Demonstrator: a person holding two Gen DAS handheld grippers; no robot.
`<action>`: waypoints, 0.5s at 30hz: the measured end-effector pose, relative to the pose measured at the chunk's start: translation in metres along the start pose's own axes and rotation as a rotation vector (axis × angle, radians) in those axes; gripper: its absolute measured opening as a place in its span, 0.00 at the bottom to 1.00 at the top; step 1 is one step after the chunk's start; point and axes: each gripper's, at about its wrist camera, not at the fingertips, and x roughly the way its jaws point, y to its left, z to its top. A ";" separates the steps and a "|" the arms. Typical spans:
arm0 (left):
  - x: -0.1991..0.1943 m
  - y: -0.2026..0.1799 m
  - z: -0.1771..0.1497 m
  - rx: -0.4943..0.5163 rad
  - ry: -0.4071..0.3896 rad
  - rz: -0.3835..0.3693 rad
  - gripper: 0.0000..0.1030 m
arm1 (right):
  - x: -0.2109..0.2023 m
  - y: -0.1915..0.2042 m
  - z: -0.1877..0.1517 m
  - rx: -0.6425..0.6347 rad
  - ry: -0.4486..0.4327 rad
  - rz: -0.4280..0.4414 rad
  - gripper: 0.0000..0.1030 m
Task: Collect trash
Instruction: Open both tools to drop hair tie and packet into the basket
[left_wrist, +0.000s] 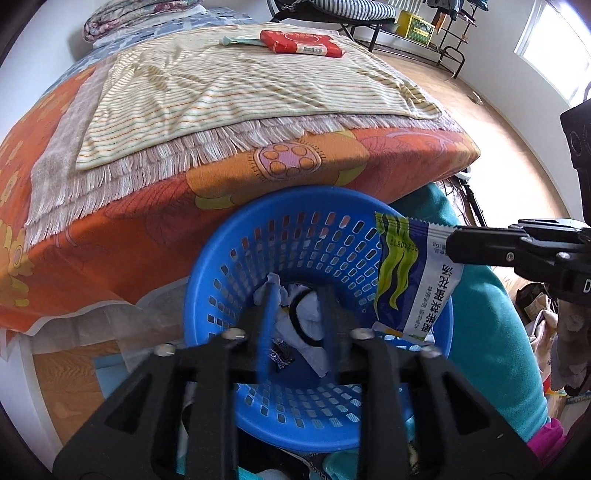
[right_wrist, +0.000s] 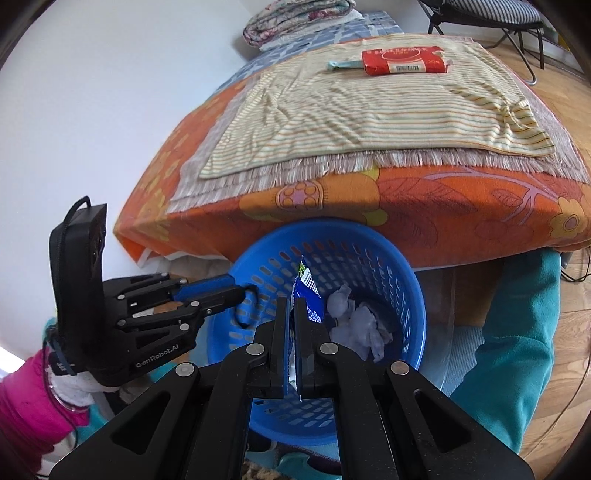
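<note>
Left wrist | orange floral bedspread (left_wrist: 110, 236) | striped towel (left_wrist: 236, 92) | wooden floor (left_wrist: 491, 122)

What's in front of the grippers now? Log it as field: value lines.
blue basket: below the bed's edge, holds crumpled tissue
right gripper: shut on snack packet, above the blue basket
left gripper: open, over the blue basket
on bed: red pack lying on striped cloth
</note>
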 end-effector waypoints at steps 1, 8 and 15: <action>0.000 0.000 -0.001 0.000 -0.004 0.002 0.43 | 0.003 0.000 -0.001 -0.001 0.010 -0.003 0.01; 0.005 0.001 -0.003 -0.005 0.013 0.013 0.53 | 0.018 -0.002 -0.008 -0.004 0.069 -0.044 0.06; 0.010 0.004 -0.004 -0.013 0.031 0.030 0.58 | 0.020 -0.003 -0.010 -0.018 0.055 -0.092 0.54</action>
